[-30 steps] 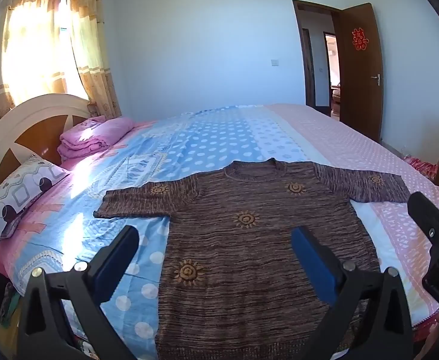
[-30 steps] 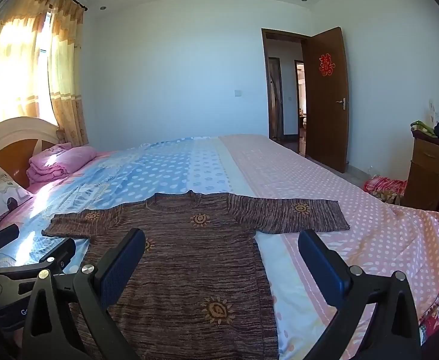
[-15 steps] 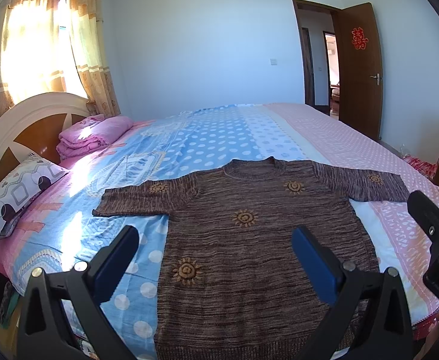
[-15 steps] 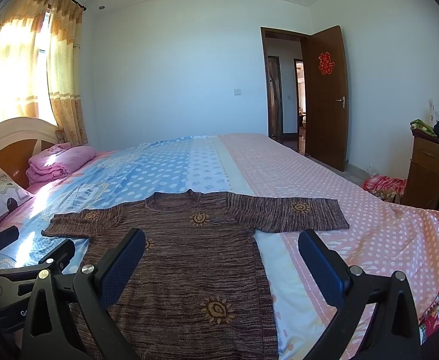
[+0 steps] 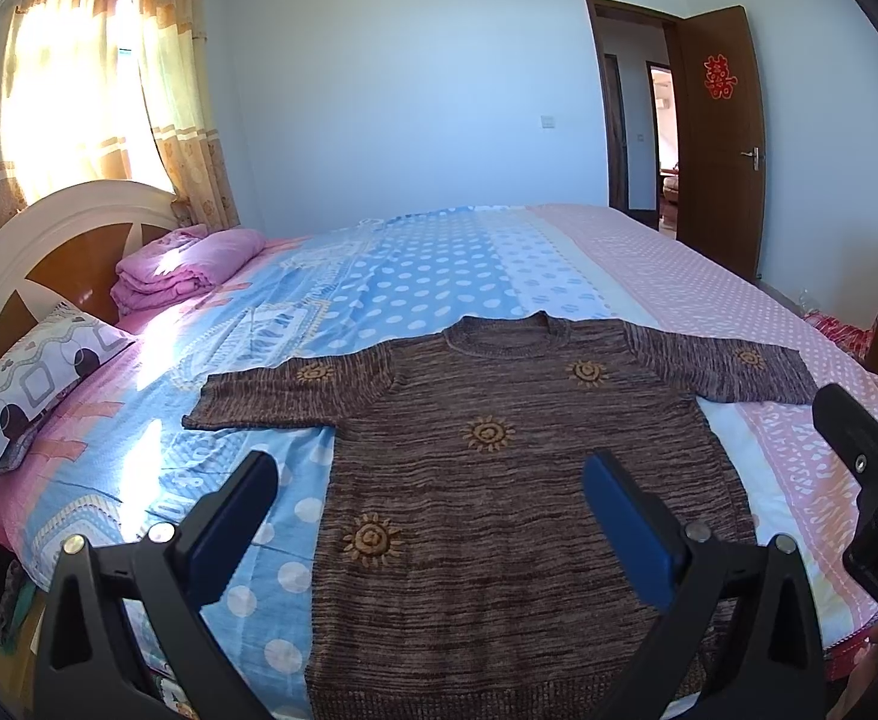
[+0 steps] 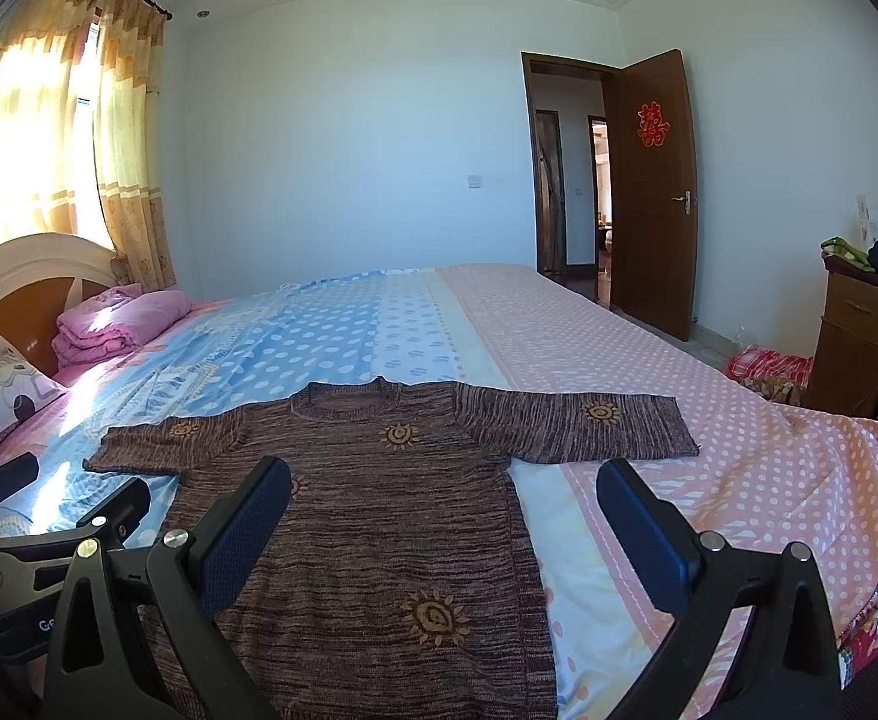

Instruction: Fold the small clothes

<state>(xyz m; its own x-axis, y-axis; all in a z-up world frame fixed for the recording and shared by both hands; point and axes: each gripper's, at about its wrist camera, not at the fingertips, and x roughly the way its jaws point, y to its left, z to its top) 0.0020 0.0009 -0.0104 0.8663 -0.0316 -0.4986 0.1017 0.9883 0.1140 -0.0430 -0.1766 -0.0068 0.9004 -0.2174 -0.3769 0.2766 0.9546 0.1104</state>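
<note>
Hardly anything has moved over the last second: both views have drifted only slightly, and the brown knitted sweater lies just where it did before, spread flat and face up on the bed. Its neckline points toward the far wall, both short sleeves are stretched out to the sides, and orange sun motifs dot the chest and sleeves. The left gripper hovers above the near part of the sweater with its jaws spread wide and nothing between them; one blue pad sits over the polka-dot sheet beside the sweater's left edge, the other over the knit itself. The right gripper is likewise wide apart and empty, its left pad over the sweater body and its right pad over the pink dotted part of the bedspread. Neither gripper touches the cloth as far as the views show. Each gripper shows at the edge of the other's view, the right one at the right edge of the left wrist view. At the head of the bed, to the left, a folded pink blanket rests near the wooden headboard, with a patterned pillow in front of it. Sunlit curtains hang behind the headboard, and a brown door stands open at the far right.
</note>
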